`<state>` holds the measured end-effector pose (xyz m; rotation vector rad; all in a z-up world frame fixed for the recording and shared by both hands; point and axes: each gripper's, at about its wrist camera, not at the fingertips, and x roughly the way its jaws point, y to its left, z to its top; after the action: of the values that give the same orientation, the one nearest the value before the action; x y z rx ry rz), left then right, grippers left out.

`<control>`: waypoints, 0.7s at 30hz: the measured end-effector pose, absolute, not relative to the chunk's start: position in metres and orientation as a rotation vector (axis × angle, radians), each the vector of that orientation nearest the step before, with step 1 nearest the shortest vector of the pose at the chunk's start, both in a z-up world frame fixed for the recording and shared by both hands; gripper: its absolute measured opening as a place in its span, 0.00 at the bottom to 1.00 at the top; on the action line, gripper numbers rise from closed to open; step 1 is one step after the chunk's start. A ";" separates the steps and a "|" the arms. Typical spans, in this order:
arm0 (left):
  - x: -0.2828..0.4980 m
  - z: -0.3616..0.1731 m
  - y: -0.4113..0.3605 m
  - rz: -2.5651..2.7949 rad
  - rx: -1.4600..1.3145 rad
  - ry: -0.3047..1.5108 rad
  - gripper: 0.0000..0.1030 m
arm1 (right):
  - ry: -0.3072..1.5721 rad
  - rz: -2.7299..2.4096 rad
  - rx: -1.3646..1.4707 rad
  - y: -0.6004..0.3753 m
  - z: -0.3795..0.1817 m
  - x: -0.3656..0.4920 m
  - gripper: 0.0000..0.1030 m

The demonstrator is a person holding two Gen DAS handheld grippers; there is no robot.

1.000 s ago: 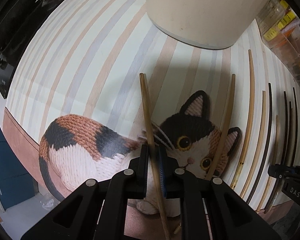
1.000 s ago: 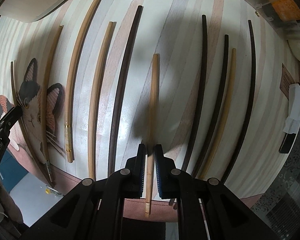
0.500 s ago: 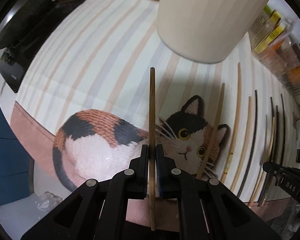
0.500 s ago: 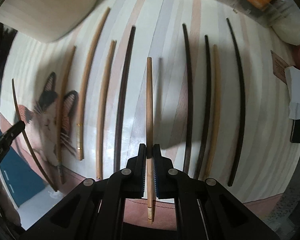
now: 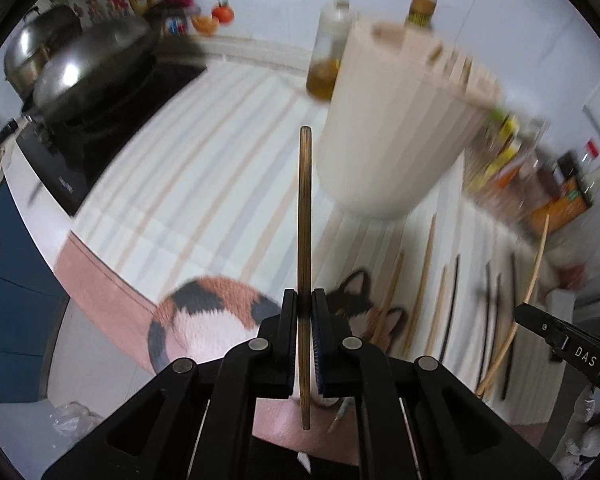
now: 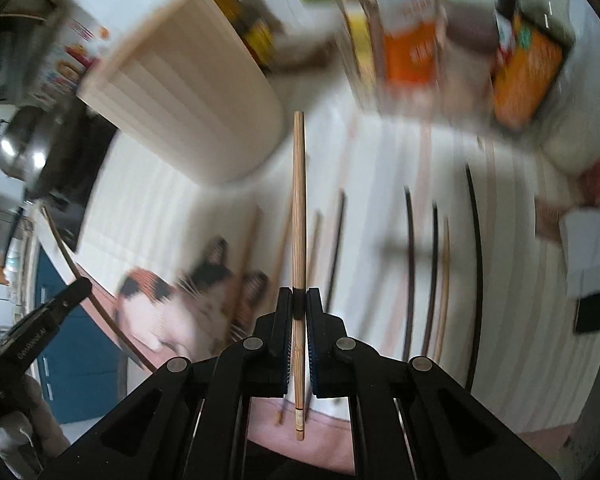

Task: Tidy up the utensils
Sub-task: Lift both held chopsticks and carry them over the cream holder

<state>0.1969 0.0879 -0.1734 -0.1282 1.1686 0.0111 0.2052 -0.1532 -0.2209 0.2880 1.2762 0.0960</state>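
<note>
Lifted higher: two pale chopsticks [image 5: 305, 216]

Desk [image 5: 40, 200] white, carrying a striped mat [image 5: 204, 184] with a calico cat print [image 5: 220, 312]. On the mat: a ribbed cream container [image 5: 400, 132] and a row of loose chopsticks [image 6: 410, 264], some pale, some dark, lying roughly parallel. Black cooktop [image 5: 100, 132] beside the mat's left edge. Background blurred.

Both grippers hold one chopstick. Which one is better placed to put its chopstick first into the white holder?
Probably the left. The left gripper holds its chopstick with the tip right beside the white holder, which looms large. The right gripper sees the holder further off to its left.
</note>
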 end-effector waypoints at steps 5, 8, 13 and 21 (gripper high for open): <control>0.206 -0.117 0.093 0.006 -0.165 1.034 0.04 | 1.137 0.149 0.310 -0.137 -0.169 0.236 0.07; 0.218 -0.078 0.095 -0.012 -0.192 0.953 0.04 | 1.032 0.192 0.337 -0.129 -0.126 0.250 0.07; 0.252 -0.022 0.097 -0.028 -0.212 0.831 0.04 | 0.870 0.247 0.331 -0.111 -0.061 0.288 0.07; 0.328 0.017 0.097 -0.015 -0.235 0.749 0.04 | 0.728 0.270 0.335 -0.093 -0.016 0.366 0.07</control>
<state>0.3281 0.0966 0.0174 -0.2352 0.7495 -0.0147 0.3655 -0.0935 -0.0160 0.3352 0.7277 0.2705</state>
